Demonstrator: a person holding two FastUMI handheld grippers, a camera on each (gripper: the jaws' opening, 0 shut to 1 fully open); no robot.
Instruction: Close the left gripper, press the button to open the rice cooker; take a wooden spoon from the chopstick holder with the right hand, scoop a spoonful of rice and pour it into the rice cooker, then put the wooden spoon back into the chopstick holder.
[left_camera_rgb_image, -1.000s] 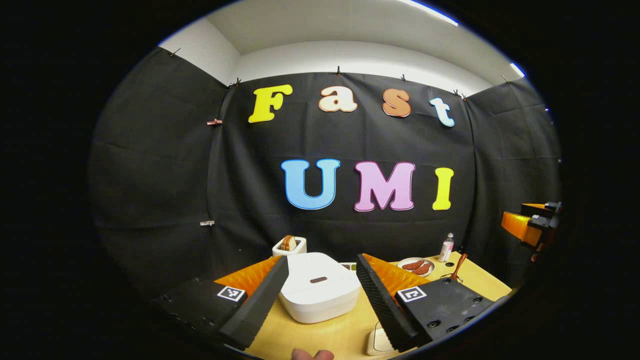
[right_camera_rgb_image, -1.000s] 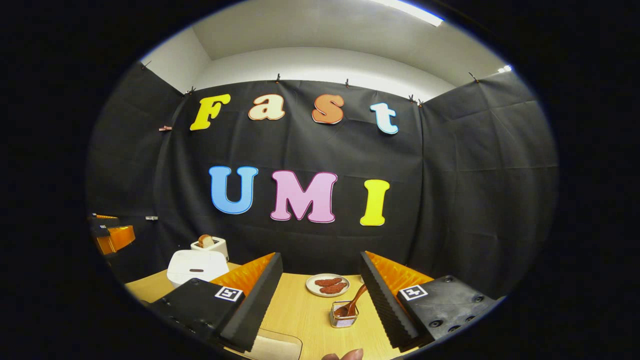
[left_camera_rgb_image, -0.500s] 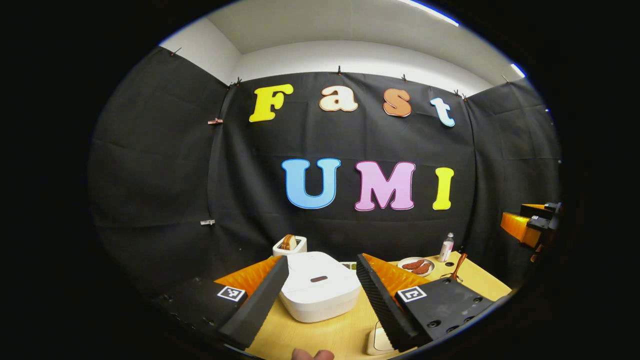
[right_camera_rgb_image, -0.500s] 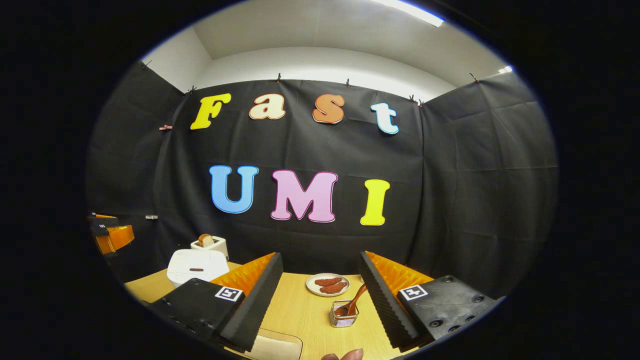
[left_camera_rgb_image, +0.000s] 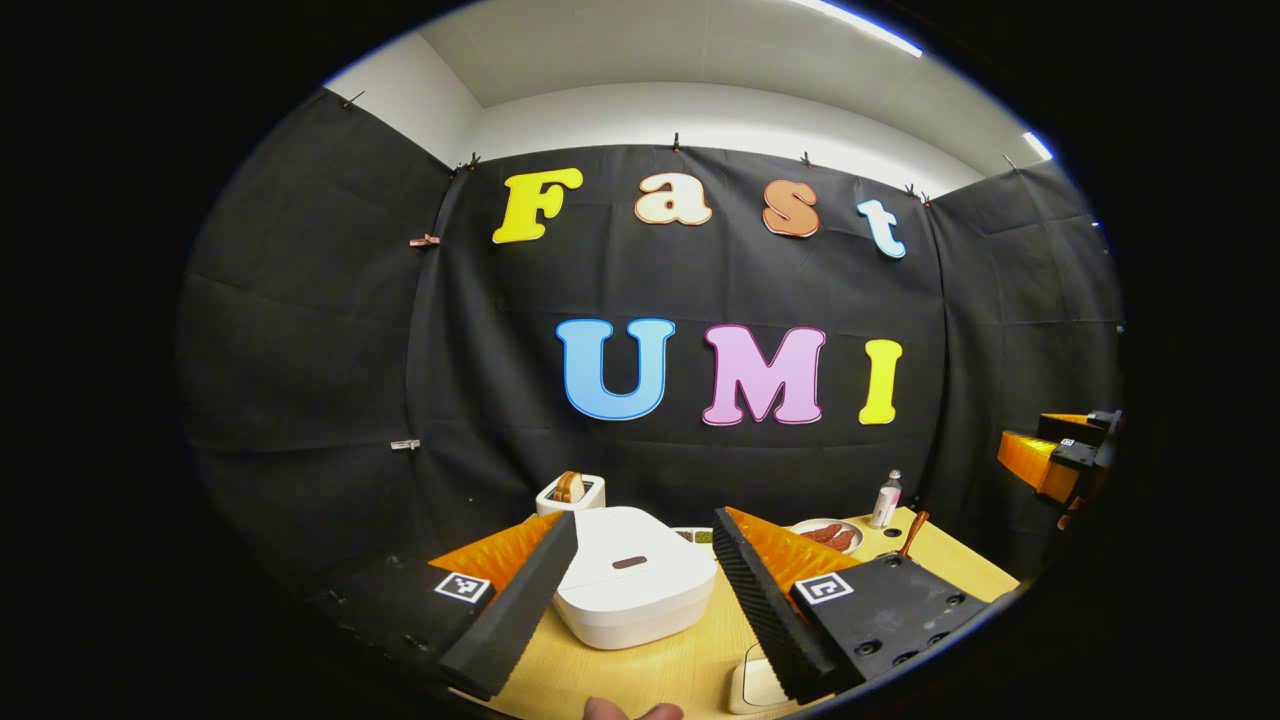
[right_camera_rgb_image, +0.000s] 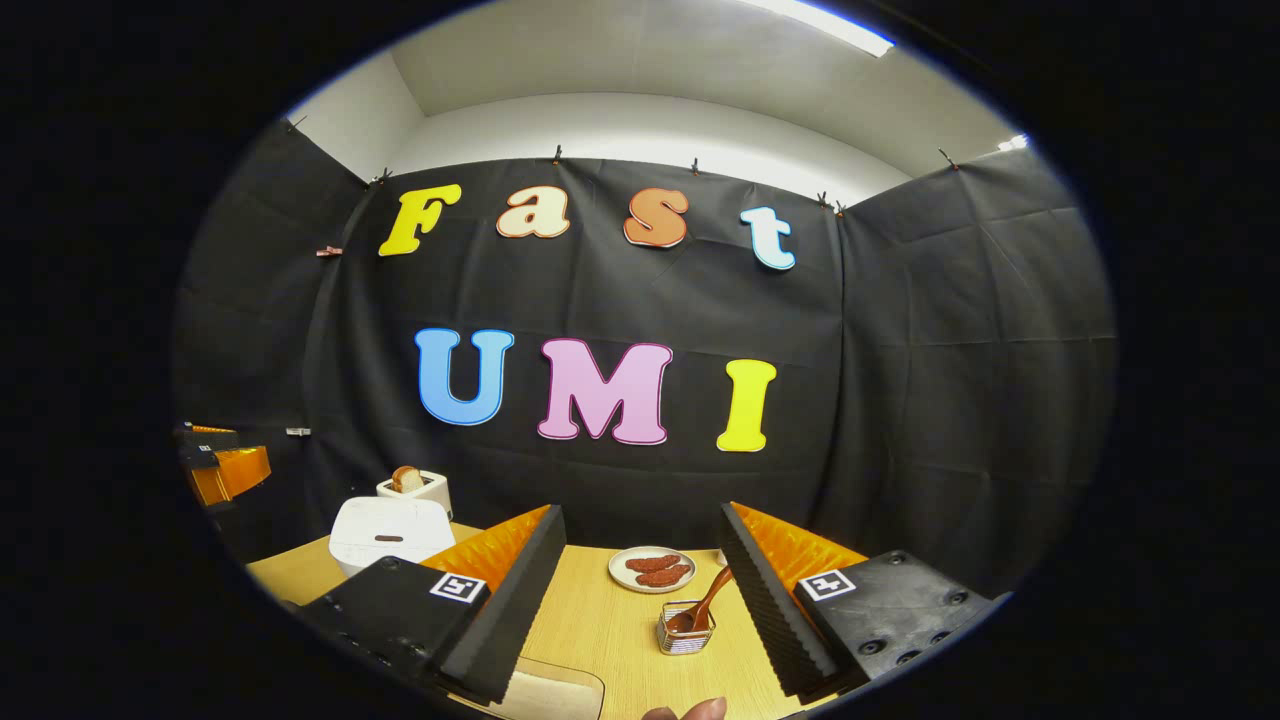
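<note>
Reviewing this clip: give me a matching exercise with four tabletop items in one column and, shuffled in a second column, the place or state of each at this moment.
Column 1
1. rice cooker
2. wooden spoon
3. toaster
4. plate

Column 2
A. holds reddish-brown pieces of food
B. lid down, lying ahead between the open jaws of the left gripper
C. has a slice of bread standing in its slot
D. leaning in the chopstick holder

Pairs: 1-B, 2-D, 3-C, 4-A

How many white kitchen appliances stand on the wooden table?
2: the white rice cooker with closed lid near the table's front, and a small white toaster holding bread behind it. Others may be hidden.
</note>
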